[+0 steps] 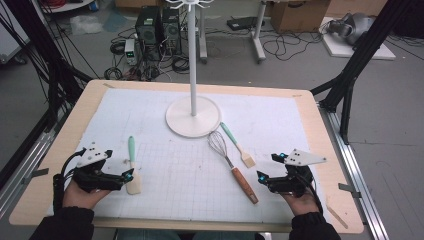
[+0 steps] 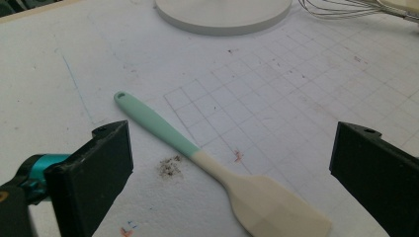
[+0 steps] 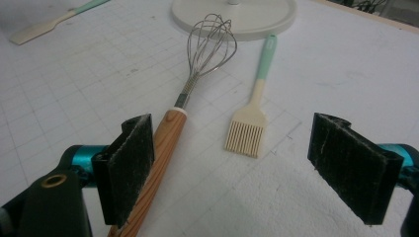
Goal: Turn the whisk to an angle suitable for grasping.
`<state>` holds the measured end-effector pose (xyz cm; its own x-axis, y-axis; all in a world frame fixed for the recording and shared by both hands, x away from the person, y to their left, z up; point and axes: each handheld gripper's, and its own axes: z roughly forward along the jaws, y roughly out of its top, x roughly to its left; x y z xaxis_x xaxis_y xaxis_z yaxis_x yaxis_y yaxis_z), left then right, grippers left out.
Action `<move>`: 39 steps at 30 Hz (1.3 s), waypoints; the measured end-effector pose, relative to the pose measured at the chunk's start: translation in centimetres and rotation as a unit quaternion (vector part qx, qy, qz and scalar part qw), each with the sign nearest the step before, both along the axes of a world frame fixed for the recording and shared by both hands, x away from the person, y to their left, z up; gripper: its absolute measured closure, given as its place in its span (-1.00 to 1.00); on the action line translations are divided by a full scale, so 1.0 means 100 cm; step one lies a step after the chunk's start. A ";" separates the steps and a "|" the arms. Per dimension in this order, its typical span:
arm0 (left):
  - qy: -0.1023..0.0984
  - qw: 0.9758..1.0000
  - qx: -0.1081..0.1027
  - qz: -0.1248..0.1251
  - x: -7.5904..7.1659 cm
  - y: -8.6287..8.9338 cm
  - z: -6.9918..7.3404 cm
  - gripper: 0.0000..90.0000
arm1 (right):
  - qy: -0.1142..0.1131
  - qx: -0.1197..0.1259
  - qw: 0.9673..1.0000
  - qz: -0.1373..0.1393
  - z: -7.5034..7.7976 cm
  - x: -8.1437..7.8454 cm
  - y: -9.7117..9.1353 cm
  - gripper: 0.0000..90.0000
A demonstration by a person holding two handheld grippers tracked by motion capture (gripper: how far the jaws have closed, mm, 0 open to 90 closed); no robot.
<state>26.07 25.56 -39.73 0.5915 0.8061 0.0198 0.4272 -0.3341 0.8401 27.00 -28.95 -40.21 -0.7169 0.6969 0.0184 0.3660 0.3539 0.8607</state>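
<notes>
**Inspector:** Report, left to right, taking the stand base [image 1: 193, 116] as landmark.

**Operator:** My left gripper [image 1: 129, 175] rests on the table [image 1: 60, 150], left of and nearer me than the base, jaws wide with nothing between them. The spatula [image 1: 132, 167] lies just ahead of them, mint handle toward the base, cream blade at my jaws.

**Inspector:** Handling?

**Operator:** Judged light; the blade is probably flexible, so I would grip the stiffer handle.

**Inspector:** Right side?

**Operator:** The whisk [image 1: 231, 164] lies right of the base, wires toward it; the pastry brush [image 1: 237, 145] is beside it. My right gripper [image 1: 262, 176] sits near the wooden handle, jaws wide, empty. The wires look springy; I'd take the handle.
</notes>
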 end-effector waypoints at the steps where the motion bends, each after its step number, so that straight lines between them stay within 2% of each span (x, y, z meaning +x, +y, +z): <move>1: 0.000 1.000 -0.001 0.000 0.000 0.000 0.000 -0.93 | 0.000 0.000 1.000 0.000 0.000 0.000 0.000 -0.62; 21: -0.005 1.000 -0.004 -0.009 0.000 -0.005 0.002 -0.93 | -0.003 0.002 1.000 -0.001 0.002 -0.003 0.000 -0.62; 34: -0.004 1.000 -0.003 -0.014 0.000 -0.011 0.001 -0.93 | 0.002 0.005 1.000 0.005 0.006 0.003 0.009 -0.61; 39: -0.005 1.000 -0.001 -0.016 0.000 -0.013 0.001 -0.93 | 0.002 -0.005 1.000 0.004 0.011 0.006 0.015 -0.60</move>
<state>26.08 24.29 -39.67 0.6167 0.7868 0.0247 0.4080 -0.3463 0.8448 27.61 -27.45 -39.14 -0.7223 0.6915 0.0145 0.3674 0.3658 0.8551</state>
